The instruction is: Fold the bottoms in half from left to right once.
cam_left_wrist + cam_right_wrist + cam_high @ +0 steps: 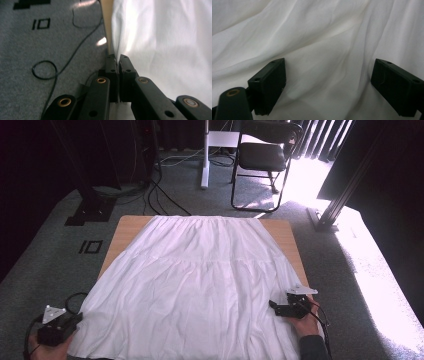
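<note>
- White skirt [200, 280] spread flat over wooden table [285, 232], long axis running away from the person: gathered narrow waist at far edge, wide hem at near edge.
- Left gripper [79, 318] at near left hem, jaws pressed together, pinching the cloth edge.
- Right gripper [272, 305] on near right side, jaws wide apart over cloth, gripping nothing.

left gripper [117, 58]: black, 2 flat jaw blocks on black link arms, brass-ringed pivots, small dark screw holes
left gripper top: grey 3-cornered plate, black cable trailing behind
right gripper [328, 87]: black, 2 rectangular pads, each with small holes, 1 brass-ringed pivot
right gripper top: grey plate, thin black cable
sleeve [314, 347]: dark grey
</note>
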Demonstrator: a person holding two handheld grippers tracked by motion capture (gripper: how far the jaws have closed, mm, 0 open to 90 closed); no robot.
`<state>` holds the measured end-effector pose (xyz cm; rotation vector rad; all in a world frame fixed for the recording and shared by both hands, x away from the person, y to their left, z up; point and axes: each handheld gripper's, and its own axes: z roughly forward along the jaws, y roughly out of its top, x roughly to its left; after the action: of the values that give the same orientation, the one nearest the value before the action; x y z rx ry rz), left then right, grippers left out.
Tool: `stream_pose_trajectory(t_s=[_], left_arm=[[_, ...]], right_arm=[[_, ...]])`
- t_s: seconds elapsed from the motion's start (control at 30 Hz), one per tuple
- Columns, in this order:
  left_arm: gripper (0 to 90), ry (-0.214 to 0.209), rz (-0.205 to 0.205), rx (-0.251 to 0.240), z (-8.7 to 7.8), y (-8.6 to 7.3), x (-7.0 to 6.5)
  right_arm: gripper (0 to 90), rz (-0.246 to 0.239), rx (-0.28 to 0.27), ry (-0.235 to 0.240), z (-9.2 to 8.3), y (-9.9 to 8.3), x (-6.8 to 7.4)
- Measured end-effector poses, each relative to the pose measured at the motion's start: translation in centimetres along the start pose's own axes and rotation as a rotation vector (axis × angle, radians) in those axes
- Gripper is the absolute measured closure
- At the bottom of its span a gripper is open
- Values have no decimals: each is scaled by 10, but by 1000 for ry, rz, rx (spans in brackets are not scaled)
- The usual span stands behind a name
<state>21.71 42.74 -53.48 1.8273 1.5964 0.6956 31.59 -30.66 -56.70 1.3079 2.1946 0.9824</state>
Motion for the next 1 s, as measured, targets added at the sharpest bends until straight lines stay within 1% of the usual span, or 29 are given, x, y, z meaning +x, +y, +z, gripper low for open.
stream_pose_trajectory(t_s=[0.03, 0.1, 0.13, 0.17, 0.23, 0.27, 0.3, 0.33, 0.37, 0.4, 0.43, 0.47, 0.5, 0.57, 0.6, 0.63, 0.67, 0.7, 0.73, 0.77, 0.9, 0.93, 0.97, 1.0], left_arm=[[888, 17, -12, -24, -4, 3, 4], [888, 61, -29, -56, -11, 11, 14], [889, 61, -29, -56, -11, 11, 14], [889, 99, -43, -71, -16, 19, 23], [889, 138, -32, -80, -21, 27, 26], [889, 141, -35, -86, -22, 31, 26], [889, 135, -30, -94, -25, 35, 25], [889, 135, -30, -94, -25, 35, 25], [889, 98, -28, -129, -29, 41, 19], [889, 98, -28, -129, -29, 41, 19], [888, 56, -8, -162, -33, 47, 10], [888, 56, -8, -162, -33, 47, 10], [888, 24, 18, -182, -36, 55, -1], [888, -9, 56, -199, -40, 64, -13], [888, -9, 56, -199, -40, 64, -13], [888, -48, 94, -215, -43, 75, -26], [888, -48, 94, -215, -43, 75, -26], [888, -86, 134, -232, -46, 86, -41], [888, -86, 134, -232, -46, 86, -41], [888, -133, 177, -250, -48, 98, -57], [887, -205, 272, -275, -49, 122, -94], [887, -205, 272, -275, -49, 122, -94], [887, -240, 324, -275, -47, 133, -114], [887, -251, 353, -277, -45, 138, -124]], right_arm=[[129, 0, 0, -1, 0, 0, 0], [130, 1, -1, -2, 0, 0, 0], [130, 1, -1, -2, 0, 0, 0], [130, 1, -1, -2, 0, 0, 0], [130, 0, -2, -2, 0, 0, 0], [130, 0, -2, -2, 0, 0, 0], [131, 0, -2, -2, 0, 0, 0], [134, 0, -2, -2, 0, 0, 0], [139, 2, -3, -3, 0, 0, 0], [139, 2, -3, -3, 0, 0, 0], [166, 6, -6, -7, -1, 0, 0], [166, 6, -6, -7, -1, 0, 0], [204, 14, -13, -9, -2, -1, -1], [227, 19, -19, -9, -4, -2, -3], [227, 19, -19, -9, -4, -2, -3], [226, 18, -20, -9, -4, -2, -3], [227, 16, -19, -10, -4, -2, -3], [227, 16, -19, -10, -4, -2, -3], [227, 15, -19, -10, -4, -2, -3], [227, 15, -18, -11, -4, -2, -3], [238, 24, -15, -25, -5, -3, -6], [259, 33, -16, -30, -6, -4, -7], [293, 35, -19, -40, -8, -5, -9], [324, 40, -19, -49, -10, -6, -10]])
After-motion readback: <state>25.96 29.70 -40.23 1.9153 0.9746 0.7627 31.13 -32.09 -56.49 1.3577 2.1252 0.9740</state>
